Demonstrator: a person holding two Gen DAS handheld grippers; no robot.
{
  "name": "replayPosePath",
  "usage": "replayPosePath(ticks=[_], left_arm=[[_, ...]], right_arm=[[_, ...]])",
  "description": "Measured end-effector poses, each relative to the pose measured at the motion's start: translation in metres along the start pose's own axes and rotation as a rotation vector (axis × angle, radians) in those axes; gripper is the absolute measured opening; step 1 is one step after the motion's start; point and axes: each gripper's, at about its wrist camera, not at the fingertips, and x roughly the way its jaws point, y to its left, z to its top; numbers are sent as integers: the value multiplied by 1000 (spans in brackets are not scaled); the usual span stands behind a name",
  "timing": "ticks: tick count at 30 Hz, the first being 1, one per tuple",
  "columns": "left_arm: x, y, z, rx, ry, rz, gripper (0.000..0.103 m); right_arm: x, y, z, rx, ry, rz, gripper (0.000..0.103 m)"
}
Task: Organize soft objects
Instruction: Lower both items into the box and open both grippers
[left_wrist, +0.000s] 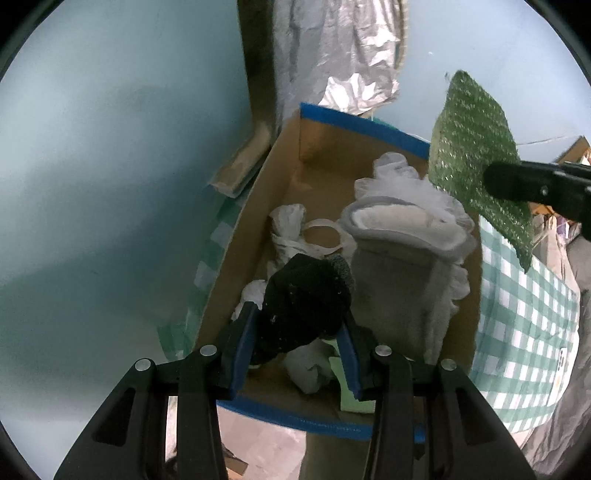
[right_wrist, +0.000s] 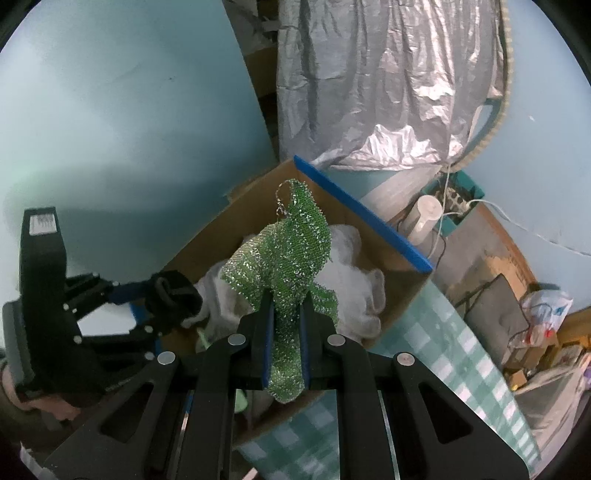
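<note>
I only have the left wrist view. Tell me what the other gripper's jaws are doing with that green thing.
Observer: The right gripper is shut on the green mesh scrubber, pinched low between the blue pads.
Operator: Say where it hangs.
Observer: Over the cardboard box, above the white pouf.
Operator: Now give me my own gripper from outside.
Observer: The left gripper grips the black sock at the box's near left side.

Silver foil sheet (right_wrist: 388, 81), checked cloth (right_wrist: 461, 350)
</note>
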Motion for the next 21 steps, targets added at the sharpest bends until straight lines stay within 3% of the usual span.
replayPosePath(ticks=[16,17,20,21], left_arm=[[31,10,17,12,42,13,46],[31,10,18,9,44,9,48],[30,11,21,8,34,20,67],[28,11,21,10,23,23,70]], right_arm=[[59,12,40,-23,115,-24,11],[61,13,41,-25,122,-23,13],[64,18,44,-40,135,-33,17],[64,20,45,-45,134,-40,26]])
